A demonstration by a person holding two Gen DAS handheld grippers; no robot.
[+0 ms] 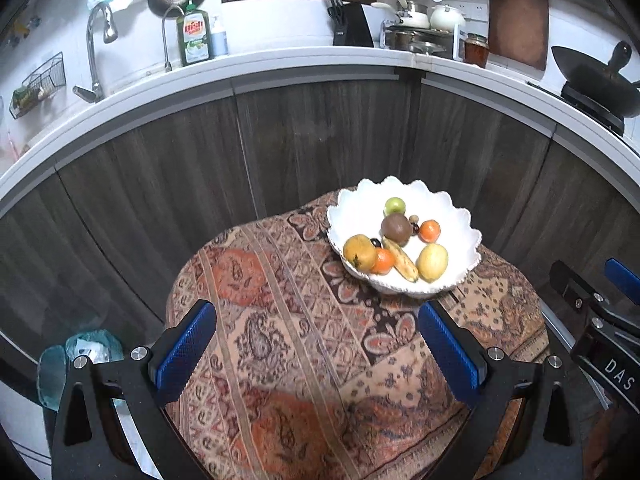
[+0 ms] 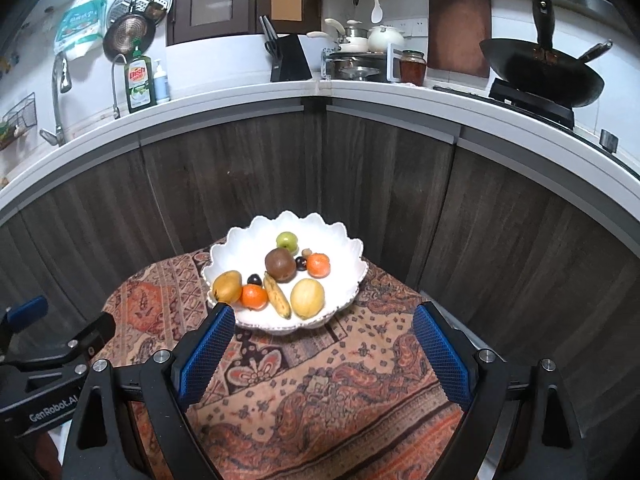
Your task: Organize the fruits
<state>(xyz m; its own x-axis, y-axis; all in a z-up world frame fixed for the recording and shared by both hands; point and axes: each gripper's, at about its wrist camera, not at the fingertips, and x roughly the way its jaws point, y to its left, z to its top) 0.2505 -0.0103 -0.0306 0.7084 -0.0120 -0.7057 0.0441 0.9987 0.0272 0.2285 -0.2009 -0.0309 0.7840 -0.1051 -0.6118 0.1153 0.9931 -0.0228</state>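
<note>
A white scalloped bowl (image 1: 460, 236) (image 2: 340, 248) stands on a patterned cloth-covered table (image 1: 280, 320) (image 2: 320, 392). In it lie a banana (image 2: 277, 295), two oranges (image 2: 253, 296) (image 2: 319, 265), a mango (image 2: 227, 286), a yellow round fruit (image 2: 307, 297), a brown fruit (image 2: 280, 264), a green fruit (image 2: 285, 239) and small dark fruits. My left gripper (image 1: 318, 344) is open and empty, short of the bowl and to its left. My right gripper (image 2: 323, 352) is open and empty, just in front of the bowl.
Dark wood cabinet fronts (image 1: 320, 136) stand right behind the table under a white counter (image 1: 280, 64) with a sink tap (image 1: 96, 48), dish soap (image 1: 194, 36), knife block (image 1: 352, 24), pots and a wok (image 2: 540, 68). A plastic bag (image 1: 80, 356) lies on the floor at the left.
</note>
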